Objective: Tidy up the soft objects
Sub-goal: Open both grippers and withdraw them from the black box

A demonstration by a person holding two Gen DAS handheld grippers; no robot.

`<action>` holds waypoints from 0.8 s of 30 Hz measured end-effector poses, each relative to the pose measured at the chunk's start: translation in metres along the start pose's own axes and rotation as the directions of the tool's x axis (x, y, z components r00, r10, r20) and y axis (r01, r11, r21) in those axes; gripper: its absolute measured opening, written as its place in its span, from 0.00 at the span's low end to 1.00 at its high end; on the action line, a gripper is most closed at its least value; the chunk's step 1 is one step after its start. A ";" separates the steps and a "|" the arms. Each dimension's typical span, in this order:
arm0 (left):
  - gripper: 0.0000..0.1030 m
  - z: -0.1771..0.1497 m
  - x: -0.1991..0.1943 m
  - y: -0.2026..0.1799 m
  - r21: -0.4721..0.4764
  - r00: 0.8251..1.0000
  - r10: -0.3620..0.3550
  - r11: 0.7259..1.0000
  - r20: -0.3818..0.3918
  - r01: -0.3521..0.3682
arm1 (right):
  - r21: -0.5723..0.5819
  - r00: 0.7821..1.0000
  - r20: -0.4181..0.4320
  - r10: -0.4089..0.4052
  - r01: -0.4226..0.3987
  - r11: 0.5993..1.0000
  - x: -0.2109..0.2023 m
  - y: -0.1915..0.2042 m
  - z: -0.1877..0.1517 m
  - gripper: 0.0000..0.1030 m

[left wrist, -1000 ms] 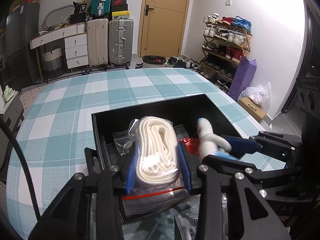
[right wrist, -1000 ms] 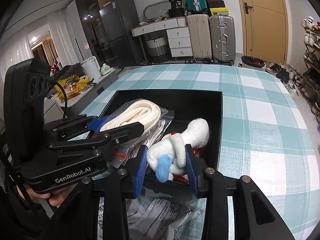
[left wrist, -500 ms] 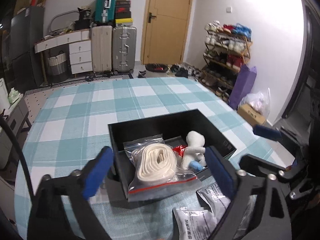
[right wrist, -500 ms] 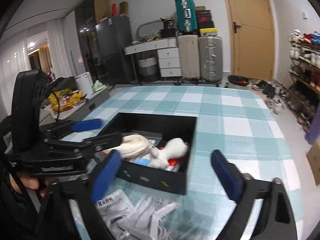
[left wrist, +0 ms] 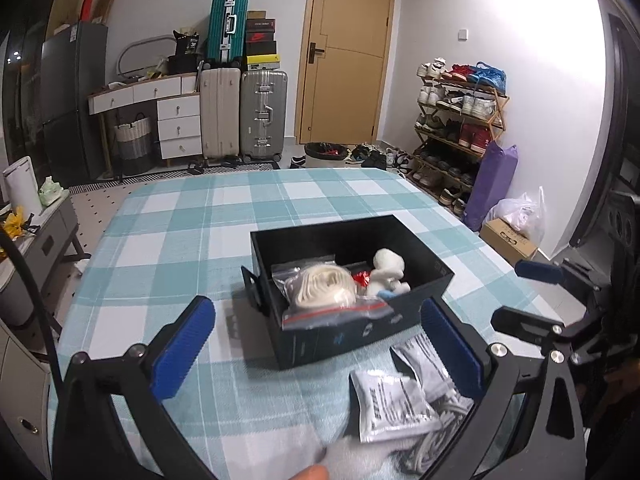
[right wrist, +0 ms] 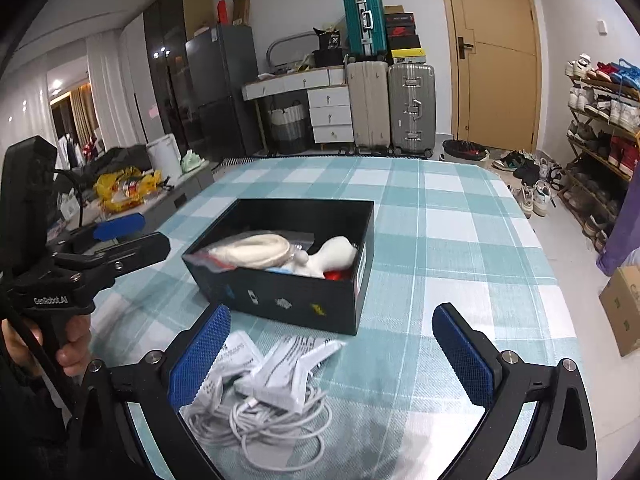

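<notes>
Over the checked tablecloth (left wrist: 168,240), left tool (left wrist: 316,344) and right tool (right wrist: 328,356) gape wide, holding nothing.

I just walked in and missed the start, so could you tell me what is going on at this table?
A person is sorting soft items with two handheld grippers. The bagged cream roll and white plush toy lie in the black box. The left gripper and right gripper are open and empty, near the packets and white cable.

A black box (right wrist: 288,300) sits open-topped on the table. Inside lie a clear bag (left wrist: 320,292) holding a coiled cream strap, and just beside it a white plush toy (left wrist: 386,270) over something red.
</notes>
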State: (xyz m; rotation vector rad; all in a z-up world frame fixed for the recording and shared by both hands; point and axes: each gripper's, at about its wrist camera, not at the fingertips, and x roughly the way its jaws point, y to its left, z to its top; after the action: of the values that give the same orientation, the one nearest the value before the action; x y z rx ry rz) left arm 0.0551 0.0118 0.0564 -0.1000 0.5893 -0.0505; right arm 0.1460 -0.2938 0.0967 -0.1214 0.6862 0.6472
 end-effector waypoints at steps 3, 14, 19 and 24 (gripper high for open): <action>1.00 -0.006 -0.002 -0.002 0.009 1.000 0.005 1.000 -0.012 -0.005 | -0.001 1.000 -0.018 0.010 -0.010 1.000 0.001 0.000 -0.001 1.00; 1.00 -0.023 -0.005 -0.005 0.049 0.999 0.008 0.999 -0.045 -0.005 | -0.050 0.994 -0.094 0.049 -0.054 0.997 0.012 0.007 -0.010 1.00; 1.00 -0.033 -0.003 -0.003 0.042 0.997 -0.014 0.999 -0.078 0.017 | -0.097 0.988 -0.143 0.059 -0.074 0.993 0.016 0.014 -0.017 1.00; 1.00 -0.043 -0.001 -0.007 0.074 0.994 -0.022 0.997 -0.106 0.030 | -0.137 0.975 -0.203 0.092 -0.122 0.983 0.020 0.019 -0.027 1.00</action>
State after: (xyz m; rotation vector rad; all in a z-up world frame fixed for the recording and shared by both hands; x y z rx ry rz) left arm 0.0298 0.0017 0.0220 -0.0316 0.6910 -0.1038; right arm 0.1316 -0.2763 0.0651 -0.2906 0.8387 0.7976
